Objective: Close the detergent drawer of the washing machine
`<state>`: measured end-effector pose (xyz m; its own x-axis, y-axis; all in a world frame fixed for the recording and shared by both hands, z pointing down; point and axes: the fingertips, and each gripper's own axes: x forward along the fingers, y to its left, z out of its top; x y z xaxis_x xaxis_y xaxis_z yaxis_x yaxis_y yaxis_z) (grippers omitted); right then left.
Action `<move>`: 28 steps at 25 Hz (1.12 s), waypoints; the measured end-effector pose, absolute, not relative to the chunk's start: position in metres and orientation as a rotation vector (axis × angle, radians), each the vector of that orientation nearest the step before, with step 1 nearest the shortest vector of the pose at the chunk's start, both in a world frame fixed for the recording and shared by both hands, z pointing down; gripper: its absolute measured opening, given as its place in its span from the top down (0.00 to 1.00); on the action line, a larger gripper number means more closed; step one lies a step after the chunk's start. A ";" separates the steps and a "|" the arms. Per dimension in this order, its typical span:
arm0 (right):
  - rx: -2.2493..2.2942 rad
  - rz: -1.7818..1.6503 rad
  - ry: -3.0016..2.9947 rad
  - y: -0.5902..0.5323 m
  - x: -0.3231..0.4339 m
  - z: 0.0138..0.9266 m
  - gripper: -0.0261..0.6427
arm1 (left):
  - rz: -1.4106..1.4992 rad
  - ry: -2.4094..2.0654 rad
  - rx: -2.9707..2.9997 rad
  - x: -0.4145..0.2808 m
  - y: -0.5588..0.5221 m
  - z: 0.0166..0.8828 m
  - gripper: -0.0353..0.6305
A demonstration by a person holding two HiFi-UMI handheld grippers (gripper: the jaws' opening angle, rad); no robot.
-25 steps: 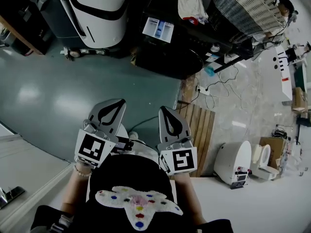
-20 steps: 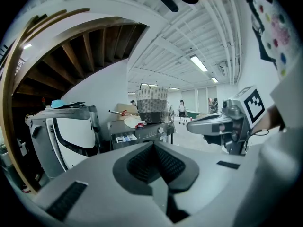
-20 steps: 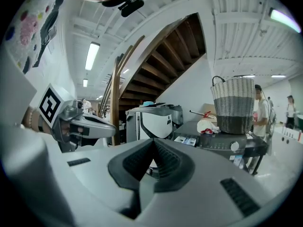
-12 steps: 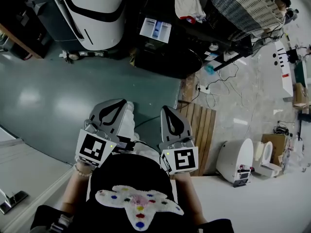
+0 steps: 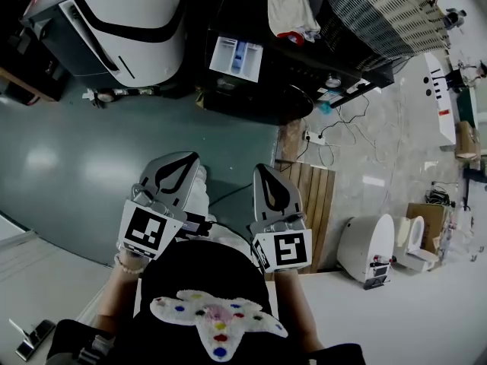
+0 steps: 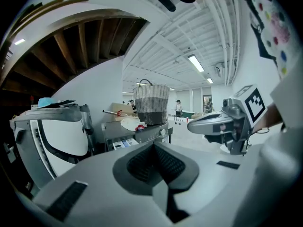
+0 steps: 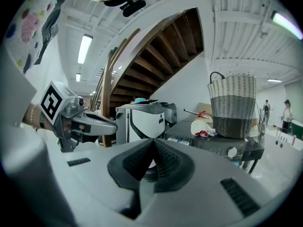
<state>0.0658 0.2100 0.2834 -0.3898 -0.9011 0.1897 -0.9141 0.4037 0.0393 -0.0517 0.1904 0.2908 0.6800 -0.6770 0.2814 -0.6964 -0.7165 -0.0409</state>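
The detergent drawer (image 5: 236, 56) is seen pulled out of the front of the dark washing machine (image 5: 262, 97), on top of which a woven basket (image 5: 380, 10) and a white cloth (image 5: 289, 10) are set. The left tongs (image 5: 179, 163) and the right tongs (image 5: 264, 172) are held side by side close to the person's body, each pressed together with nothing pinched. The drawer is found well apart from both, ahead across the grey-green floor (image 5: 114, 150), roughly between the lines along which they are pointed.
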 end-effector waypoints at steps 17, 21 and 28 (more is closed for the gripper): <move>1.719 0.123 -2.367 0.070 0.056 0.266 0.96 | 0.400 -1.027 2.864 -0.063 0.037 0.282 0.93; 1.739 0.122 -2.348 0.044 0.054 0.266 0.96 | 0.391 -1.006 2.884 -0.065 0.009 0.281 0.93; 1.776 0.142 -2.321 0.015 0.053 0.268 0.96 | 0.395 -0.979 2.868 -0.071 -0.020 0.287 0.93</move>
